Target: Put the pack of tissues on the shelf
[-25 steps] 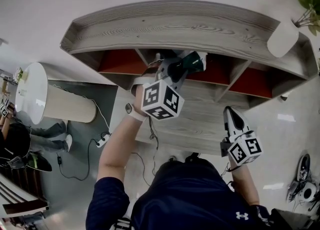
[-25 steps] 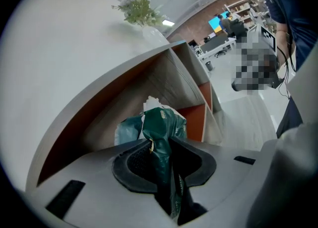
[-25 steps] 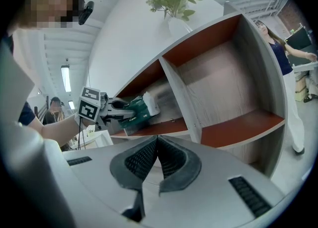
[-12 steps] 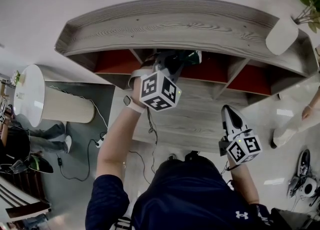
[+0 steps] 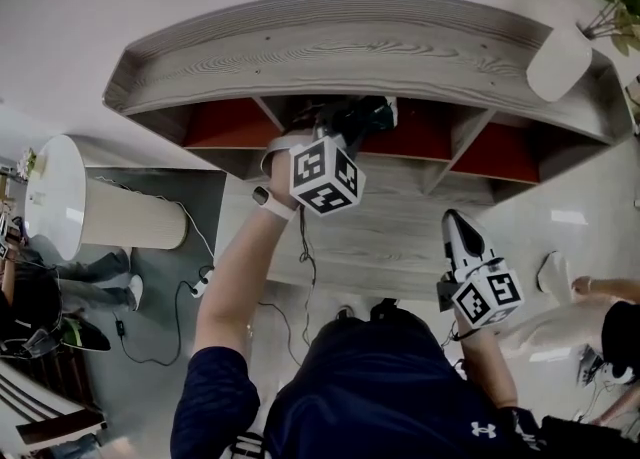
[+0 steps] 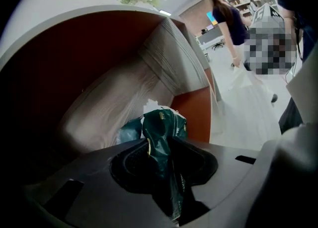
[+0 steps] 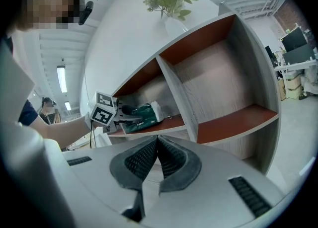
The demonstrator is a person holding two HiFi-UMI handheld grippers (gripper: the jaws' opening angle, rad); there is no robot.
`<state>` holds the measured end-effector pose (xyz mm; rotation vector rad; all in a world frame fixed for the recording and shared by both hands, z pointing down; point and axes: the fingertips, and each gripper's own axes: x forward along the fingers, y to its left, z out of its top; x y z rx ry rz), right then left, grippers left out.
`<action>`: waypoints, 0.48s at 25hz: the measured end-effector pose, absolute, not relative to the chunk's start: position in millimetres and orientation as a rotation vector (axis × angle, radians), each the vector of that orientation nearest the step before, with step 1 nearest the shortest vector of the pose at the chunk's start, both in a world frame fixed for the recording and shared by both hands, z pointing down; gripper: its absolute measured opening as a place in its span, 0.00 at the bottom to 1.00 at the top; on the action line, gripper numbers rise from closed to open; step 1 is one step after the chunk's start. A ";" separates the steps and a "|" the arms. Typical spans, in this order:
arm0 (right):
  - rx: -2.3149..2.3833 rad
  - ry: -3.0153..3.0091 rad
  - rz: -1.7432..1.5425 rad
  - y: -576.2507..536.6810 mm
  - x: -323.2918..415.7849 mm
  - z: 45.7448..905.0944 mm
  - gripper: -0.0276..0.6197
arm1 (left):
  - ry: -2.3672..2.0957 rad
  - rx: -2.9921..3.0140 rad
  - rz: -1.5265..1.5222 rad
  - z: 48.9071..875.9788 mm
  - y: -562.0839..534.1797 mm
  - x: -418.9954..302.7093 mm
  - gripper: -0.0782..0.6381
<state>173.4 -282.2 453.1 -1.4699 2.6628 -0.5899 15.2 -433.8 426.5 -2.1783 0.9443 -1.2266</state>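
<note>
The pack of tissues [image 5: 378,111] is dark green with white tissue showing at its far end. It lies on the red floor of the shelf's middle compartment [image 7: 164,122]. My left gripper [image 5: 358,119] reaches into that compartment. Its jaws are opening, but the pack's crumpled wrapper [image 6: 161,127] is still pinched between them. In the right gripper view the pack [image 7: 145,113] rests on the board with the left gripper [image 7: 123,116] at its near end. My right gripper [image 5: 458,229] hangs lower right in front of the shelf, shut [image 7: 158,145] and empty.
The wooden shelf [image 5: 340,47] has a curved top carrying a white vase [image 5: 557,61] with a plant at its right end. A white round stand [image 5: 62,197] and floor cables [image 5: 200,282] are at the left. A person [image 5: 600,309] walks at the right.
My left gripper has pushed the pack a little deeper into the middle compartment. A person has walked into view at the right. My right gripper has barely moved.
</note>
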 end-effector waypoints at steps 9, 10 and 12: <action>-1.494 2.636 -0.584 -269.5 173.1 450.2 0.06 | 0.950 -2.217 -1.229 430.3 -432.0 16.9 0.42; -1.495 2.634 -0.583 -267.8 172.6 449.8 0.06 | 0.956 -2.217 -1.223 430.0 -431.1 17.0 0.45; -1.497 2.632 -0.582 -265.0 171.7 449.1 0.06 | 0.971 -2.217 -1.204 428.6 -428.9 17.3 0.52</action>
